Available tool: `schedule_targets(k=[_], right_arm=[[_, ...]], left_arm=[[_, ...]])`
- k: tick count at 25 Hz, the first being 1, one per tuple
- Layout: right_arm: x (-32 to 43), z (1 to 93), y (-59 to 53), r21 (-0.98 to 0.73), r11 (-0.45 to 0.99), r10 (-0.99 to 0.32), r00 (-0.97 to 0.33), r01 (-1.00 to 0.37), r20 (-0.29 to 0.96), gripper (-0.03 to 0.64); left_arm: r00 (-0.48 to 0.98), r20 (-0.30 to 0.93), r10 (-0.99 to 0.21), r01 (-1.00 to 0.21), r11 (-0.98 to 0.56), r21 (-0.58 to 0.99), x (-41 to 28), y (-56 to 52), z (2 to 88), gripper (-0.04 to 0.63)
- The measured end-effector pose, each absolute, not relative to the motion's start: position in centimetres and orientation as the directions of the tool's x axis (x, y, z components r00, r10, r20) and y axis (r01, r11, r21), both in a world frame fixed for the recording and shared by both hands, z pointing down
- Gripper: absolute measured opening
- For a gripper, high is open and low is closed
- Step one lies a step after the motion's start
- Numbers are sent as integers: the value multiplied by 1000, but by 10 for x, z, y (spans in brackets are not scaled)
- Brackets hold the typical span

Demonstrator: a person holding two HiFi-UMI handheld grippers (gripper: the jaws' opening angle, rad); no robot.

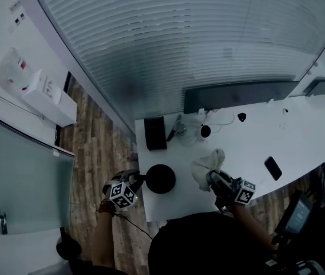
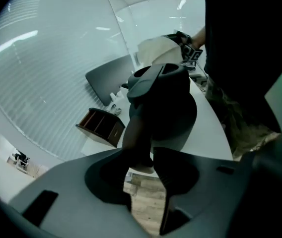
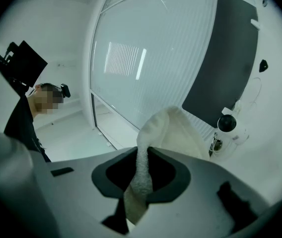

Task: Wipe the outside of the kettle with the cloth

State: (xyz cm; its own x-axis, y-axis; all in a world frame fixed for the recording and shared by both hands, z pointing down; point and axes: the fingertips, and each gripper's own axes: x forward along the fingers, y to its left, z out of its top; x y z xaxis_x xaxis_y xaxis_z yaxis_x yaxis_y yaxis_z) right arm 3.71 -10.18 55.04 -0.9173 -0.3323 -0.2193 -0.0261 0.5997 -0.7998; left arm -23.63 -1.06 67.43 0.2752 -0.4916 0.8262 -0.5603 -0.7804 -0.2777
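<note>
My left hand-held gripper (image 2: 143, 175) has its jaws parted around the kettle's handle (image 2: 137, 144). Floor shows between the handle and one jaw, so I judge it released, not clamped. The kettle (image 1: 161, 178) itself stands on the counter (image 1: 300, 136) close to the near left corner (not much white shows between it and the edge). Before any rubbing I would want that handle pinched firmly, since a sideways push from the wiping side could slide the kettle toward the edge. To its right is the cloth (image 1: 207, 166), a white bunch apart from the kettle. My right hand-held gripper (image 1: 216, 180) is clenched on a fold of it, with most of the fabric loose beyond the jaws. To wipe well I should lay that loose bulk flat on the kettle's wall and keep the hard jaw tips off it. I should press toward the braced handle and work round in overlapping strokes.
</note>
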Motion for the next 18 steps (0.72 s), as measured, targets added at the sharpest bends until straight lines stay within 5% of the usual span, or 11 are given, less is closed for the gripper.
schedule_targets(k=[18], right_arm=[[31,556,-64,-796,600,-342,-926,-84,-160,57]], left_arm=[[248,763,-597,-817,-552,-167,-228,36,673,135]])
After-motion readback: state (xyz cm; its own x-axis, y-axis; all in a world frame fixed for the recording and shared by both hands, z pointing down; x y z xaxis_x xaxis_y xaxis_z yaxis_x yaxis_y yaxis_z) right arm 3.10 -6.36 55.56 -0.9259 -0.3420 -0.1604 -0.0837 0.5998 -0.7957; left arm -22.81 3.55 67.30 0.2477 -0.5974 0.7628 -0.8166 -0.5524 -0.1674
